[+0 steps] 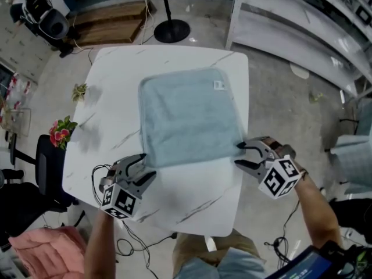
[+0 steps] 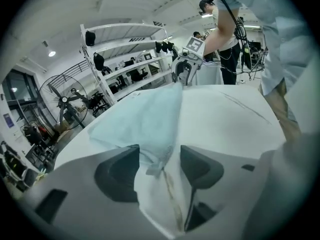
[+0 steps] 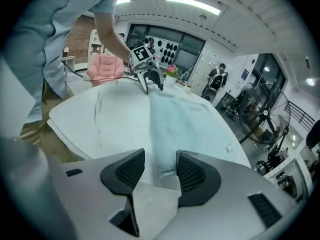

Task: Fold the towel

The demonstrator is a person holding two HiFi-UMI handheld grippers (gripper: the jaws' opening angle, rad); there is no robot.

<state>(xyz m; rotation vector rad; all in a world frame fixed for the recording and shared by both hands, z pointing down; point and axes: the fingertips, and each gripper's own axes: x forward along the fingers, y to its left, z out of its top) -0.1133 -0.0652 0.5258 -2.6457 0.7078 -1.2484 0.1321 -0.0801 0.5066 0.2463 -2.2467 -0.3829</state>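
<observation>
Now, my left hand-held gripper (image 1: 146, 166): released, jaws spread wide; the towel's near left corner lies between them, and the pads are not pressing on it.
Towel (image 1: 186, 118): pale blue, flat on the white counter (image 1: 192, 205), on its middle and far part; roughly square, with a small tag (image 1: 218, 85) near the far right corner.
My right hand-held gripper (image 1: 240, 154): released too; the near right corner sits between its jaws with a gap on each side.
Key relation: the towel lies straight ahead of both hand-held grippers, away from me. Its near edge runs across from one to the other, so each hand is equally near its own corner.
Next move, as I judge it: close on both corners together, lift, and carry the near edge over to the far edge, keeping the two hands level so the fold lands square.
Left surroundings: flowers (image 1: 60, 132) and a dark chair (image 1: 47, 163) off the counter's left side; a pink cushion (image 1: 40, 246) lower down.
Far side: a fan base (image 1: 171, 31) on the floor.
Right surroundings: white shelving (image 1: 302, 22), well apart.
In the way: nothing lies on the towel; only the cable (image 1: 103, 170) looping by my left hand-held gripper might snag.
</observation>
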